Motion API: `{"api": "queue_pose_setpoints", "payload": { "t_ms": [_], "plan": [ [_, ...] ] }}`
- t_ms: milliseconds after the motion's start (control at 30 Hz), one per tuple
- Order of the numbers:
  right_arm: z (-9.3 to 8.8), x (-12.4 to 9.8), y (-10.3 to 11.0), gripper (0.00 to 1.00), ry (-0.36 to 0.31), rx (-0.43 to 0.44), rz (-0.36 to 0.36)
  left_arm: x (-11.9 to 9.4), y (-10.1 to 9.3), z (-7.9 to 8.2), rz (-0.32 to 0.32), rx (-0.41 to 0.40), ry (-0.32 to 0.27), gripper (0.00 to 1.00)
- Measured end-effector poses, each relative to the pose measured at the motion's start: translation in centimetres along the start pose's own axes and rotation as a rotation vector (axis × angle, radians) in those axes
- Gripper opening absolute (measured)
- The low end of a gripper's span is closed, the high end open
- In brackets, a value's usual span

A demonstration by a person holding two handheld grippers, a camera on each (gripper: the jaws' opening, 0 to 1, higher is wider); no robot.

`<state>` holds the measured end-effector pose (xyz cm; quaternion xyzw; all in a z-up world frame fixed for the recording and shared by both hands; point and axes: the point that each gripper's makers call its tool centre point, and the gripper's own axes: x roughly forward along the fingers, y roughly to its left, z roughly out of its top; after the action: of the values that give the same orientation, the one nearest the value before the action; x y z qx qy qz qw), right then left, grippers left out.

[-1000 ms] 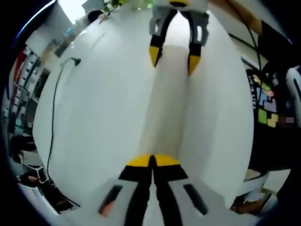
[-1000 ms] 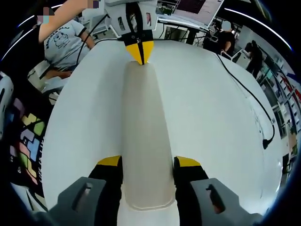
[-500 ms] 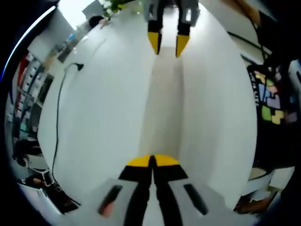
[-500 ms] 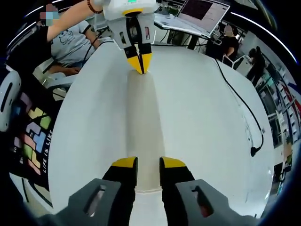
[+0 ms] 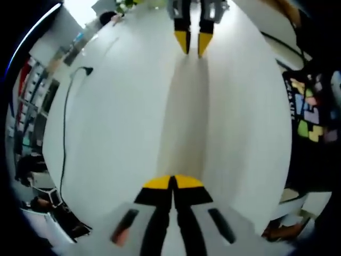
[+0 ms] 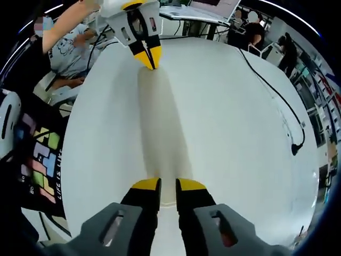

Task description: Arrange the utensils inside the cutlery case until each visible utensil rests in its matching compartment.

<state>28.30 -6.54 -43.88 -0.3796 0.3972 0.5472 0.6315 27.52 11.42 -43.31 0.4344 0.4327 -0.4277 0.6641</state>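
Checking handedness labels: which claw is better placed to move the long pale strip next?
Left, probably. The left claw is shut on its end of the long pale strip. The right claw straddles the other end with its jaws slightly apart, so its grip is unclear.

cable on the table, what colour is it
Black cable, clearest in the right gripper view.

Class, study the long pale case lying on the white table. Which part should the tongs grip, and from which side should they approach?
Grip the long pale case by its short ends, coming in along its length. It lies flat on the table and is long and narrow, so one central grip would likely let it tip. Here the left tongs pinch one end and the right tongs straddle the other.
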Motion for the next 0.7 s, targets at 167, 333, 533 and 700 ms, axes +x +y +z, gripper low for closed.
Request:
{"api": "queue_pose_setpoints", "payload": {
  "t_ms": [167, 333, 533, 700],
  "plan": [
    [0.1, 0.0, 0.3, 0.04, 0.022, -0.007, 0.014, -0.2, -1.0, -0.2, -0.044, 0.007, 0.034, 0.0],
    [0.1, 0.1, 0.3, 0.03, 0.031, 0.024, 0.017, -0.7, -2.2, -0.5, -0.088, 0.007, 0.044, 0.0],
    [0.0, 0.1, 0.3, 0.03, 0.039, 0.035, 0.012, -0.6, -3.1, -0.6, -0.097, 0.003, 0.065, 0.0],
    [0.0, 0.1, 0.3, 0.03, 0.039, 0.057, 0.013, -0.5, -3.0, -0.6, -0.083, -0.012, 0.081, 0.0]
  ]
}}
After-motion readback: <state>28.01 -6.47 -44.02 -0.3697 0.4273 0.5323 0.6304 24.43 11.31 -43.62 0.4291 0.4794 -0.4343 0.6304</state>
